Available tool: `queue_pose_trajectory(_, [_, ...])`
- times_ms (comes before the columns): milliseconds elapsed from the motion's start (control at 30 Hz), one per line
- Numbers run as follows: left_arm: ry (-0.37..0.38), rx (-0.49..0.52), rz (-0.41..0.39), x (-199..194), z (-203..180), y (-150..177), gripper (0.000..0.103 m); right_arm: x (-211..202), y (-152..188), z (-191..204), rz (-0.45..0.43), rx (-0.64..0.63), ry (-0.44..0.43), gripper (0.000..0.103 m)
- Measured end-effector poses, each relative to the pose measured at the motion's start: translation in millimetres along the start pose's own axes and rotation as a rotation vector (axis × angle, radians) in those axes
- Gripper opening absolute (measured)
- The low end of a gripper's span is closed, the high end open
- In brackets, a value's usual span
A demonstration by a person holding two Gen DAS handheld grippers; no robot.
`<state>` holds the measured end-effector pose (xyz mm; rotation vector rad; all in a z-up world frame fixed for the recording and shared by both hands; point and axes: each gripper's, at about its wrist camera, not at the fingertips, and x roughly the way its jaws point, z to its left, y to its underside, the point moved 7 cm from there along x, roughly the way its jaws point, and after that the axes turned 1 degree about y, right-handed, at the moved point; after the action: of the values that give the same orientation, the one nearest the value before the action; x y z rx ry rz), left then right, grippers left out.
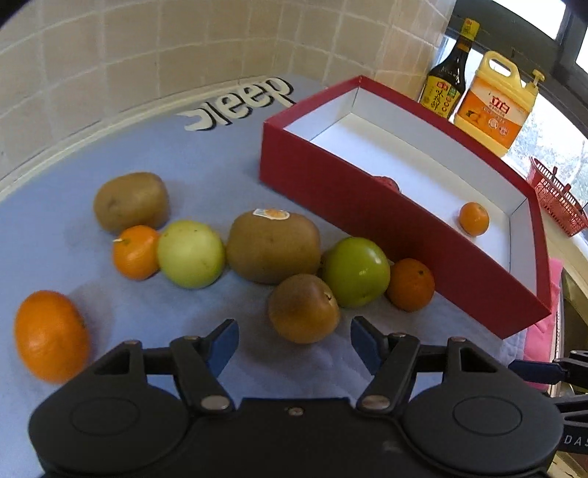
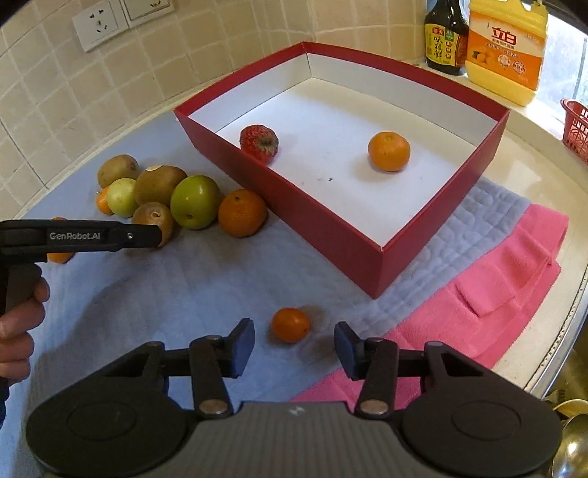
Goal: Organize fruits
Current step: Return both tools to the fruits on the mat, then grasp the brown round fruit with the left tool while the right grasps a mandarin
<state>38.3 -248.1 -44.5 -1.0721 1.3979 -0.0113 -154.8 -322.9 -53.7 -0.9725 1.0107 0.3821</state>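
A red box [image 1: 367, 217] [image 2: 330, 228] with a white inside holds a strawberry [image 2: 259, 142] and a small orange [image 2: 388, 151] [image 1: 474, 218]. On the blue cloth beside it lie several kiwis, green apples and oranges. My left gripper [image 1: 294, 343] is open and empty, with a brown kiwi [image 1: 303, 309] just ahead between its fingers. My right gripper [image 2: 294, 347] is open and empty, with a small orange [image 2: 290, 324] on the cloth just ahead between its fingers. The left gripper shows in the right wrist view [image 2: 158, 235].
A soy sauce bottle [image 2: 446, 35] and a yellow detergent jug [image 2: 505, 51] stand behind the box. A red basket [image 2: 577, 125] sits at the far right. A pink towel [image 2: 477, 301] lies right of the box. A tiled wall is close behind.
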Motion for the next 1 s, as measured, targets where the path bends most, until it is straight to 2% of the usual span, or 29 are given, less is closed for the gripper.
queue_pose_trajectory(100, [-0.001, 0.019, 0.005, 6, -3, -2, 0.08, 4, -4, 3, -0.003, -0.006, -0.004, 0.041])
queue_pose_trajectory(233, [-0.003, 0.017, 0.01, 10, -1, -5, 0.07, 9, -5, 10, 0.001, -0.044, 0.012, 0.031])
queue_pose_trajectory(300, [-0.002, 0.009, 0.013, 13, 0, -6, 0.069, 10, -6, 12, 0.003, -0.06, 0.017, 0.026])
queue_pose_trajectory(367, [0.003, 0.005, 0.012, 14, 0, -6, 0.064, 11, -7, 13, 0.001, -0.067, 0.019, 0.025])
queue_pose_trajectory(400, [0.015, 0.009, 0.005, 13, -2, -6, 0.052, 10, -8, 13, 0.001, -0.071, 0.018, 0.025])
queue_pose_trajectory(567, [-0.001, 0.036, -0.025, 0, -7, -6, 0.05, 1, -14, 19, -0.025, -0.084, -0.011, 0.025])
queue_pose_trajectory(633, [0.025, 0.035, -0.052, -18, -9, -10, 0.05, -8, -22, 22, -0.047, -0.095, -0.034, 0.025])
queue_pose_trajectory(733, [0.072, 0.041, -0.131, -51, -14, -31, 0.05, -31, -42, 26, -0.121, -0.107, -0.059, 0.025])
queue_pose_trajectory(833, [0.076, 0.104, -0.223, -74, -24, -70, 0.05, -55, -74, 21, -0.227, -0.112, -0.046, 0.025])
queue_pose_trajectory(900, [0.103, 0.134, -0.274, -80, -32, -99, 0.051, -66, -98, 13, -0.296, -0.104, -0.028, 0.025])
queue_pose_trajectory(1000, [0.148, 0.164, -0.318, -74, -48, -144, 0.051, -68, -130, -3, -0.355, -0.086, 0.011, 0.025])
